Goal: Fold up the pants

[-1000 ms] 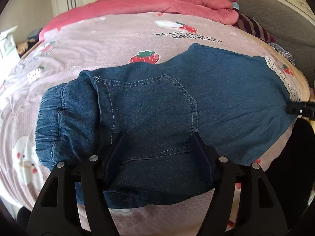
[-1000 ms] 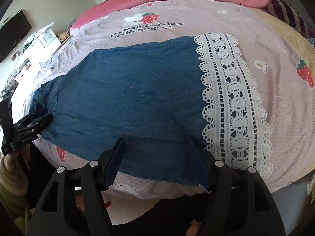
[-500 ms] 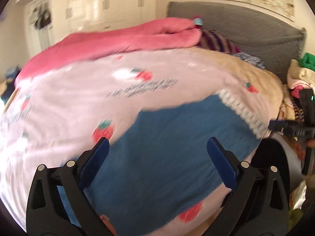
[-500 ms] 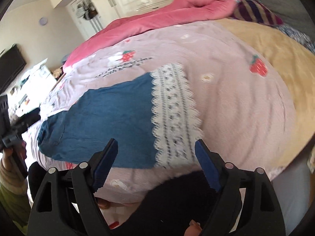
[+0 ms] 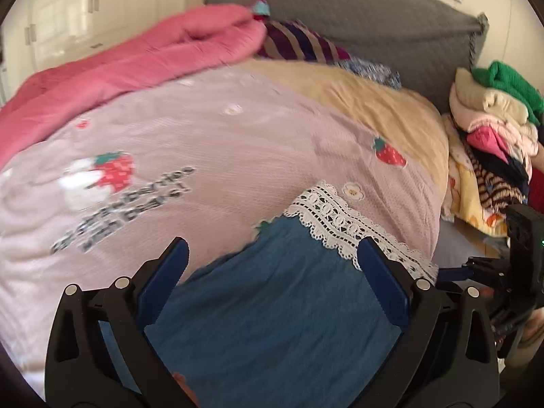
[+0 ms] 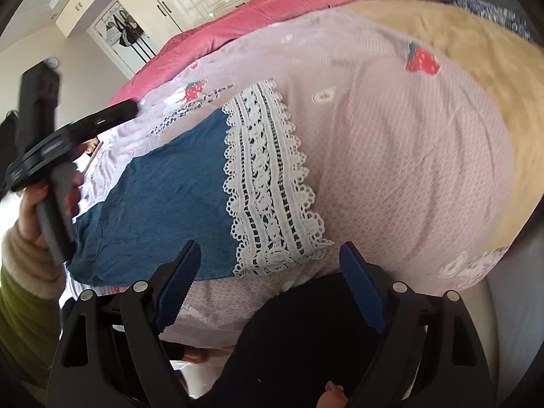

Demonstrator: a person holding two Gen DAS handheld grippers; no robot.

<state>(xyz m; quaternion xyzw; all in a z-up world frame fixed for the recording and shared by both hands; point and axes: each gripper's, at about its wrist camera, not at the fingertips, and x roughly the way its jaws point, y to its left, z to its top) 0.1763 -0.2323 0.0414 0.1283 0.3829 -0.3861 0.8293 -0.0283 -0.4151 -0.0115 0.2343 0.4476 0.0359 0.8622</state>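
Denim pants (image 6: 163,204) lying flat on the bed (image 6: 408,176), near its front edge, the lace-trimmed hem (image 6: 268,183) towards the headboard side and the rest of the cloth running off towards the foot; left gripper (image 5: 272,272) above the blue denim just short of the lace, its jaws spread wide with nothing between them; right gripper (image 6: 268,285) off the front edge of the bed beside the hem's near corner, its jaws having just been opening, likewise spread and empty; the person's left hand (image 6: 44,197) on its grey handle visible in the right wrist view; the step in hand is judged to be the approach for the next fold, with the pants already lying as one narrow panel; to do it well, each gripper should take a corner of the lace hem, pinching every layer together, then lift and carry the hem over towards the waist end, keeping the edge taut and square so the thin cloth does not bunch; denim soft, light, matte blue, faintly creased; lace white, openwork, scalloped on both borders, liable to snag on the serrated blue pads (image 6: 176,292); bedspread pale pink, waffle-textured, printed with strawberries, yielding under pressure; pink quilt (image 5: 136,57) heaped at the far edge
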